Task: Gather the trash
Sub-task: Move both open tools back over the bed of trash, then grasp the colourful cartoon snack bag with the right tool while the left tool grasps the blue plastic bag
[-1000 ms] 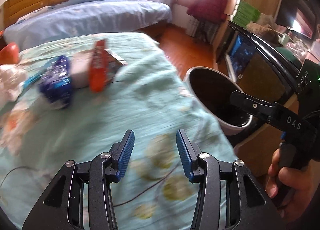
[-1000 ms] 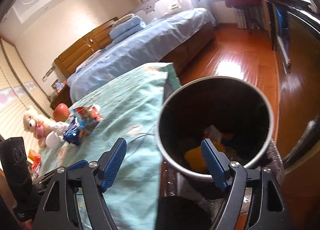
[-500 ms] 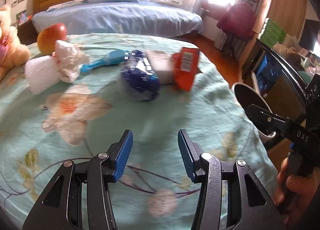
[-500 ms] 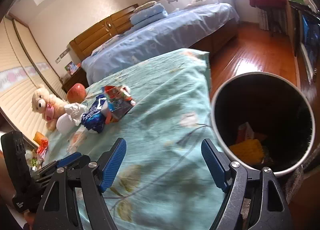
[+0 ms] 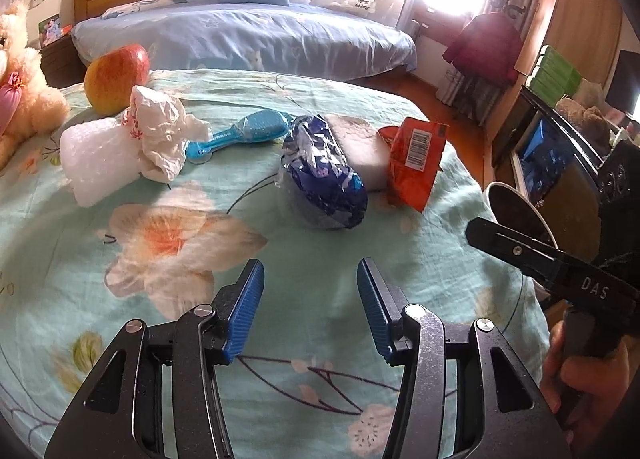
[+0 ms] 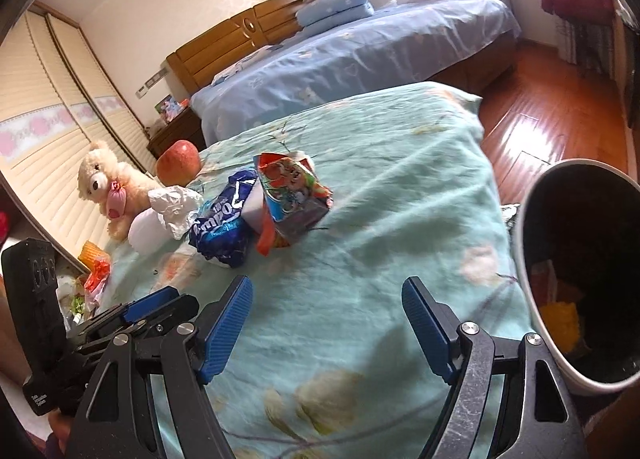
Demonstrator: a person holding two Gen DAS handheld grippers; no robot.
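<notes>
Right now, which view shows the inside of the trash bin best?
Right wrist view: the trash bin shows its open mouth with yellow and orange trash at the bottom. Left wrist view shows only a rim sliver, partly hidden by the other gripper.

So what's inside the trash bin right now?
The trash bin already holds a yellow-orange item and a reddish scrap. Most of the dark interior is shadowed, and its bottom is hidden.

Right gripper (image 6: 326, 325) jaws wide, empty, over teal bedspread (image 6: 380, 195); wrappers (image 6: 256, 211) ahead, bin (image 6: 532, 199) right.
</notes>
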